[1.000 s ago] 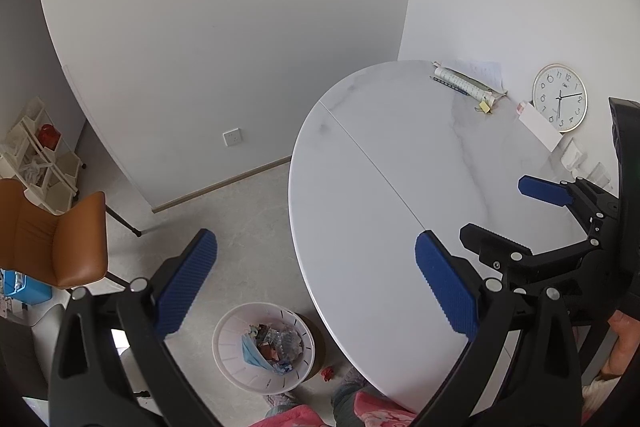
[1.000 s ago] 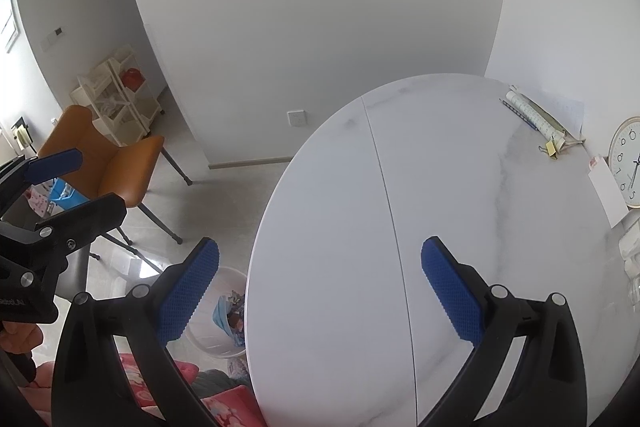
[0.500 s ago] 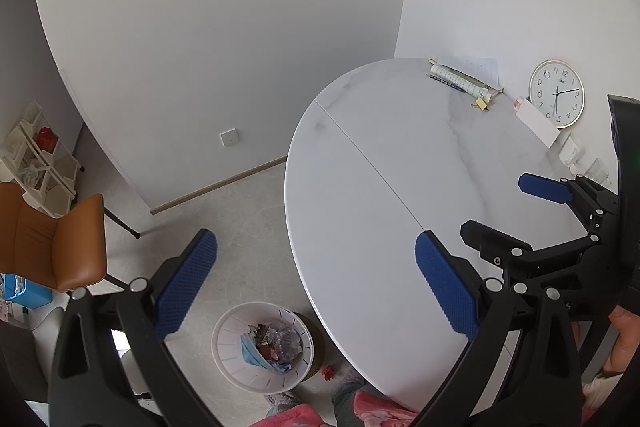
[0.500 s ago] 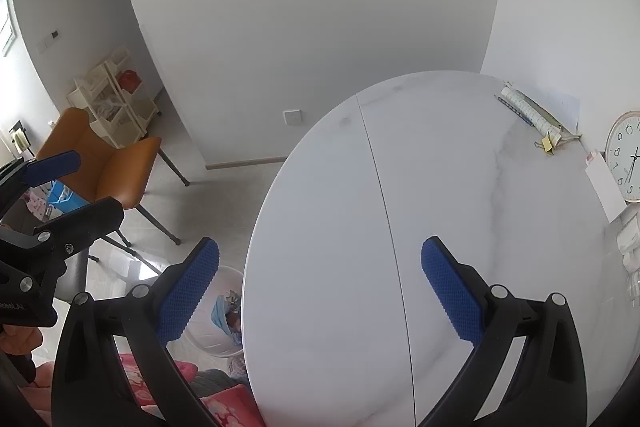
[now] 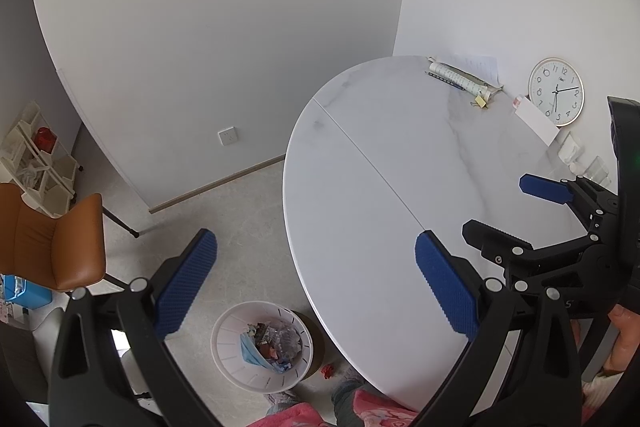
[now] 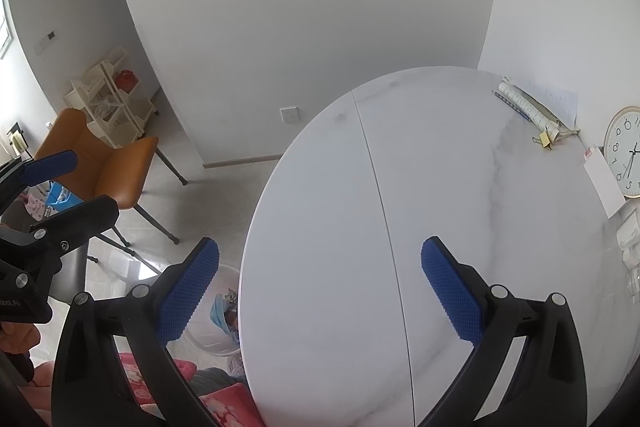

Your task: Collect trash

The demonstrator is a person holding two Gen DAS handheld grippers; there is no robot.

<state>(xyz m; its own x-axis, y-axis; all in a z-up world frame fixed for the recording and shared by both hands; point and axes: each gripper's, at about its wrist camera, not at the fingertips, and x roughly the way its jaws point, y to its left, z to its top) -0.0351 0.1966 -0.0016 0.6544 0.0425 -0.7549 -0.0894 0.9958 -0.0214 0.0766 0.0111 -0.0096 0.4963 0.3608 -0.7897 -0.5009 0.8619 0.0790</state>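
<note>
A white slotted trash bin (image 5: 224,331) stands on the floor by the near edge of the table, holding a blue mask and mixed wrappers. A small red scrap (image 5: 328,370) lies on the floor just right of it. My left gripper (image 5: 316,267) is open and empty, high above the bin and the table edge. My right gripper (image 6: 320,267) is open and empty over the white marble table (image 6: 320,219). In the right wrist view the bin (image 6: 208,331) is half hidden by the table edge and my finger. Each view also shows the other gripper: the right (image 5: 496,205) and the left (image 6: 94,183).
At the table's far side lie a rolled paper (image 5: 460,81), a yellow binder clip (image 5: 480,101), a white envelope (image 5: 536,121) and a wall clock (image 5: 556,91). An orange chair (image 5: 52,243) and a white shelf cart (image 5: 36,155) stand at left. Pink patterned clothing (image 5: 376,409) shows at the bottom.
Both views have drifted only slightly, with the table sliding a little left in frame. Both grippers stay open and empty.
</note>
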